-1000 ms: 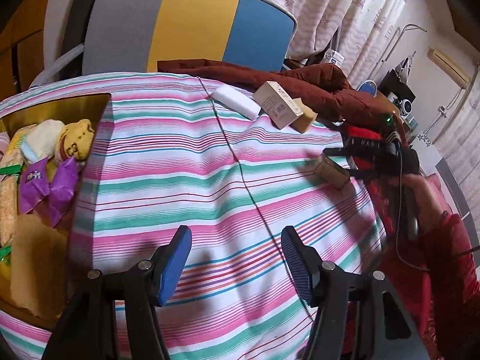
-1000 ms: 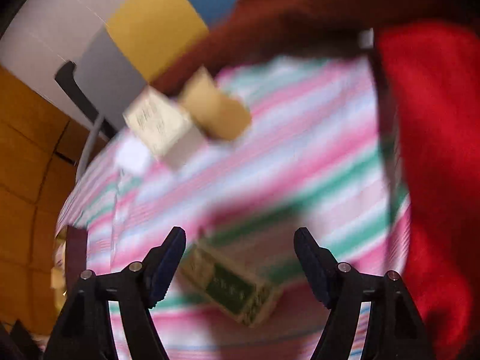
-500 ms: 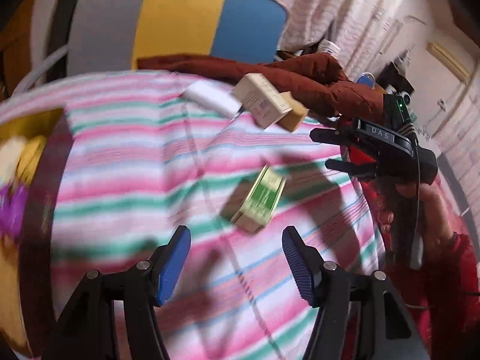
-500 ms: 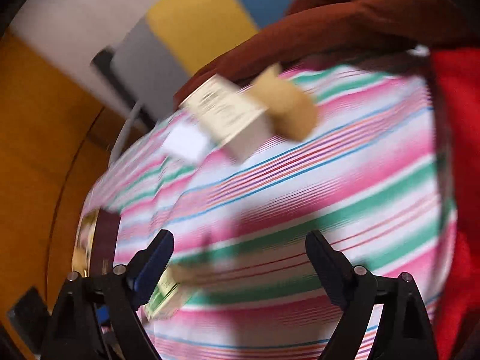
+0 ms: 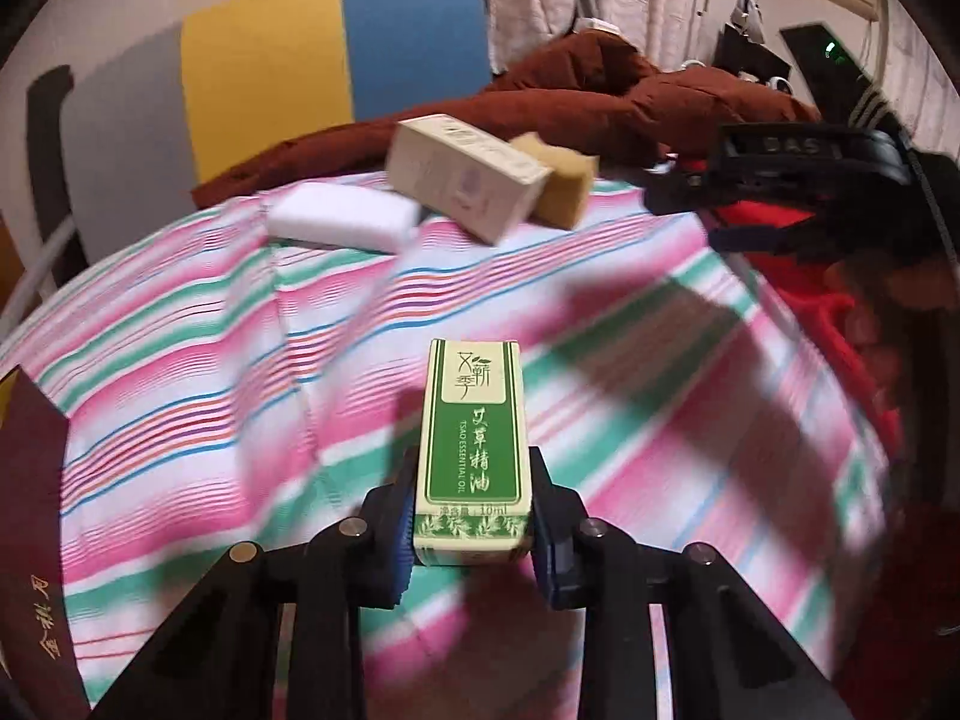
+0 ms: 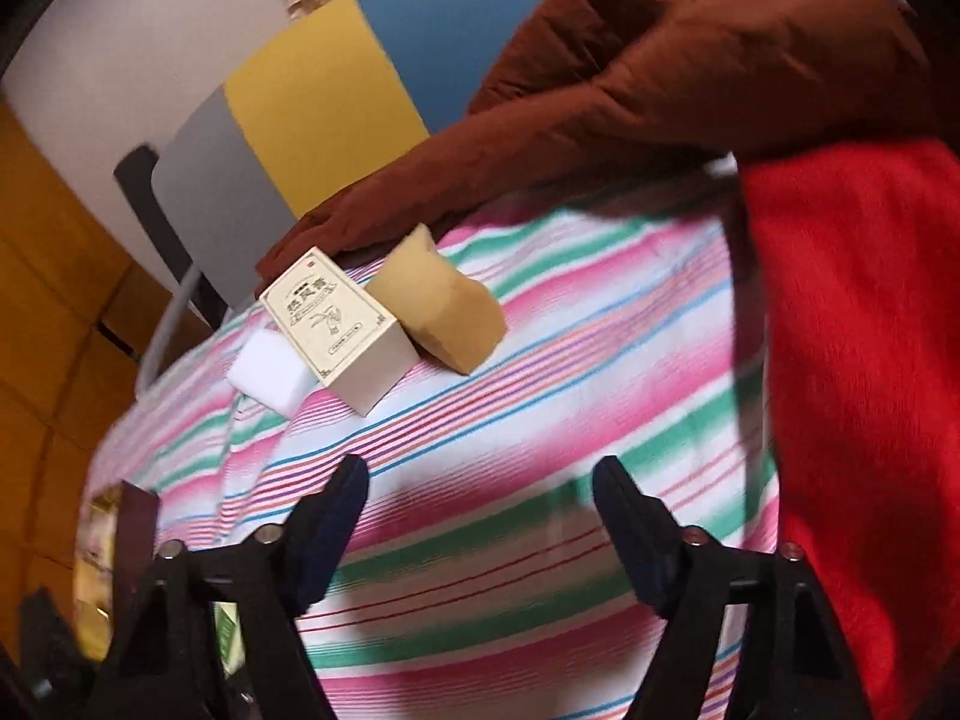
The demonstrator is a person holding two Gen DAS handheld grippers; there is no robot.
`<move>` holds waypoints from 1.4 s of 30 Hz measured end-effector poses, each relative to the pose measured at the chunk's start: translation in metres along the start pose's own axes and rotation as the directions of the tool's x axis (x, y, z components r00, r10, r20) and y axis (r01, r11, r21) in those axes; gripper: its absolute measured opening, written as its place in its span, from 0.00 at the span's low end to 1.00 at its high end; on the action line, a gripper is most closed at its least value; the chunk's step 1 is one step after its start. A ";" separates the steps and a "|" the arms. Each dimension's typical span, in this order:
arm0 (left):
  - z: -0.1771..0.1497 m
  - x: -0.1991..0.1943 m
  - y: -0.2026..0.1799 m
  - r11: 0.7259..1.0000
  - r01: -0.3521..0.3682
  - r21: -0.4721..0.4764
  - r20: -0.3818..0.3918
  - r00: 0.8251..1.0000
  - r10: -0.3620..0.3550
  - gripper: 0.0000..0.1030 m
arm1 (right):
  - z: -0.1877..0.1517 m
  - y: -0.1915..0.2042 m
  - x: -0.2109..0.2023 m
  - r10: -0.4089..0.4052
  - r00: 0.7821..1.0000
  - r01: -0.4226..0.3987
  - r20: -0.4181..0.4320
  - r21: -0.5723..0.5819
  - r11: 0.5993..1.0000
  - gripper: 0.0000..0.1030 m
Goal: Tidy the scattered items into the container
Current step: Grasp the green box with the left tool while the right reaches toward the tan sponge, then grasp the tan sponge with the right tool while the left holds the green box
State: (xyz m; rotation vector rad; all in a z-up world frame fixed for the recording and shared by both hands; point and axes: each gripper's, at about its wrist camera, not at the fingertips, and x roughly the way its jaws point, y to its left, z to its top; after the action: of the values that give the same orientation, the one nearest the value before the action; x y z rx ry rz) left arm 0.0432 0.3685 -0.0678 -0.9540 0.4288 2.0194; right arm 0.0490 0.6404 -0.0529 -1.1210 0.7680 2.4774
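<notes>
Our left gripper (image 5: 473,531) has just clamped its jaws onto the green essential oil box (image 5: 472,453), both pads pressing its sides over the striped tablecloth (image 5: 180,372). Our right gripper (image 6: 480,501) has been narrowing but sits apart with nothing in it. Further out: 1 cream box (image 6: 336,327) between a white block (image 6: 270,372) and tan sponge (image 6: 444,315). The container (image 5: 33,516) is at the left edge.

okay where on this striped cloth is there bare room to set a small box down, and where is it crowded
Bare: the wide striped cloth between the right gripper and the far cluster.

Crowded: the far edge, where the white block, cream box and tan sponge sit together against the brown jacket.

The left gripper has just closed on the green box.
</notes>
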 end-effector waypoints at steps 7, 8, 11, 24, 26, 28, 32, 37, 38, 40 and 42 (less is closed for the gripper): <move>-0.003 -0.002 0.011 0.998 0.047 -0.033 0.040 0.998 -0.046 0.29 | 0.011 0.016 0.013 -0.068 0.998 0.067 0.004 -0.114 0.991 0.70; -0.003 -0.002 0.010 0.999 0.041 -0.027 0.040 0.998 -0.040 0.30 | 0.014 0.017 0.017 -0.079 0.997 0.079 0.005 -0.120 0.990 0.70; -0.004 -0.001 0.010 0.999 0.043 -0.027 0.045 0.998 -0.042 0.30 | 0.027 0.018 0.030 -0.122 0.992 0.123 0.016 -0.155 0.980 0.70; -0.007 0.002 0.018 0.994 0.092 -0.062 0.050 0.995 -0.089 0.31 | 0.054 0.034 0.081 -0.091 0.994 0.106 0.059 -0.345 0.933 0.64; -0.008 0.002 0.019 0.994 0.093 -0.062 0.051 0.995 -0.090 0.31 | 0.055 0.033 0.087 -0.067 0.997 0.080 0.050 -0.337 0.938 0.64; -0.008 0.002 0.018 0.994 0.091 -0.060 0.051 0.995 -0.088 0.31 | 0.056 0.033 0.090 -0.019 0.999 0.028 0.030 -0.331 0.943 0.49; -0.008 0.000 0.018 0.994 0.090 -0.059 0.052 0.995 -0.087 0.31 | 0.057 0.032 0.089 0.003 1.000 -0.003 0.002 -0.293 0.956 0.47; -0.009 0.000 0.021 0.992 0.107 -0.070 0.055 0.993 -0.103 0.31 | 0.056 0.024 0.080 0.006 1.000 -0.009 -0.014 -0.179 0.984 0.46; -0.009 -0.001 0.021 0.992 0.108 -0.071 0.055 0.993 -0.104 0.31 | 0.056 0.026 0.074 0.002 1.000 -0.004 -0.014 -0.173 0.985 0.46; -0.009 -0.001 0.021 0.991 0.112 -0.073 0.056 0.993 -0.108 0.31 | 0.055 0.029 0.065 -0.023 1.000 0.019 -0.020 -0.173 0.985 0.46; -0.009 -0.001 0.021 0.991 0.114 -0.075 0.057 0.992 -0.110 0.31 | 0.050 0.033 0.053 -0.045 0.999 0.039 -0.030 -0.172 0.984 0.46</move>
State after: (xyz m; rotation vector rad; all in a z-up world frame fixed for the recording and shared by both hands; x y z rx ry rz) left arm 0.0310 0.3501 -0.0738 -0.9484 0.2639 1.9667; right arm -0.0309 0.6466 -0.0542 -1.2268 0.5424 2.5342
